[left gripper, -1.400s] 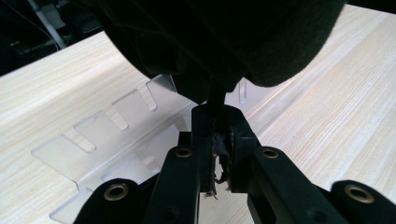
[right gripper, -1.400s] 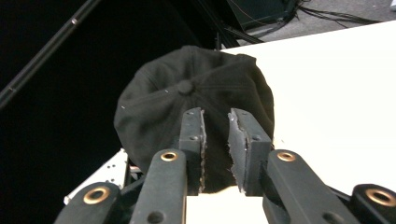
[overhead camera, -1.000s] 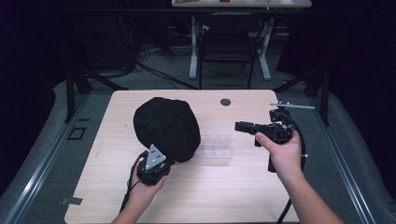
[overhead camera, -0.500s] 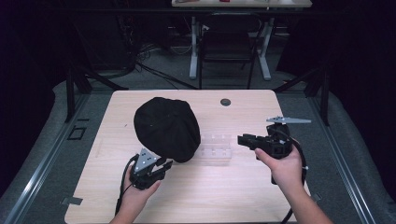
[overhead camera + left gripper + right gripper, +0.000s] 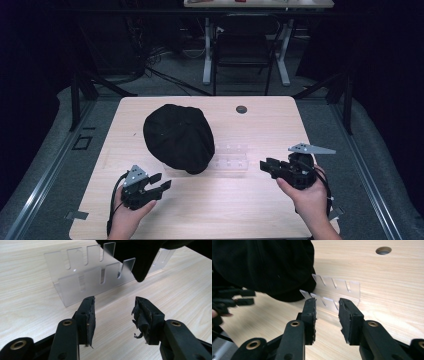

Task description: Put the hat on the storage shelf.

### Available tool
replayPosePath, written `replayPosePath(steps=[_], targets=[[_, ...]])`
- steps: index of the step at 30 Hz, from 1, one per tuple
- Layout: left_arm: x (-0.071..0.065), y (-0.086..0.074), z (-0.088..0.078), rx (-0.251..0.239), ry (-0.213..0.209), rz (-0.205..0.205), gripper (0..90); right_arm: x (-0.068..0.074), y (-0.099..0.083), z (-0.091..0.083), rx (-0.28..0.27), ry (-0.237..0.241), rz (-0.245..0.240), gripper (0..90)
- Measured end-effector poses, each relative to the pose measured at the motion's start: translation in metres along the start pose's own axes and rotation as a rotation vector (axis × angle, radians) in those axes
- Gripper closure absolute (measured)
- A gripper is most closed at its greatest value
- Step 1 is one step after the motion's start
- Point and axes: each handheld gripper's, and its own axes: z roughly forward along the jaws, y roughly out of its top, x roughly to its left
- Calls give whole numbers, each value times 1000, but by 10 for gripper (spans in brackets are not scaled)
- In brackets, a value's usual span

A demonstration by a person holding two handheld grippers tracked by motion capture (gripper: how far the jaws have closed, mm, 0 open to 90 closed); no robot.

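left hand-held gripper (image 5: 161, 184) near-left on the table (image 5: 260, 210), jaws apart, have just been opening, nothing between them. its own view shows frayed, torn black pads (image 5: 91, 317) that the high view can't resolve. one black cap (image 5: 179, 138), soft fabric, rounded dome, sits left of centre, its right edge draped over the left end of one clear acrylic rack (image 5: 231, 157). left gripper view shows the rack as two slotted upright walls, cap edge hanging over it. right hand-held gripper (image 5: 266, 166) just right of the rack, pointing left at it, jaws apart and just been opening, empty. one round hole (image 5: 241, 109) in the light wood table at far centre
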Motion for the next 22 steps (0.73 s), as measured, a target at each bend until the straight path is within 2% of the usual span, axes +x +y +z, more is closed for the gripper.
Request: replayPosePath(steps=[5,8,12,15,18,22], targets=[[7,-6,0,-2,3,-26,510,-1,-19,4,-12,-41,-46,657],[8,-9,-1,-2,13,-12,525,-3,-30,6,-8,-68,-65,654],[9,-11,-1,-2,16,-11,525,-7,-42,7,-8,-84,-75,645],[9,-13,0,-1,21,-14,511,-12,-51,9,-2,-93,-64,627],[9,-15,1,-9,9,-15,507,-16,-62,12,0,-89,-63,618],[8,-14,1,-18,-2,-13,525,-22,-77,16,-9,-117,-85,603]])
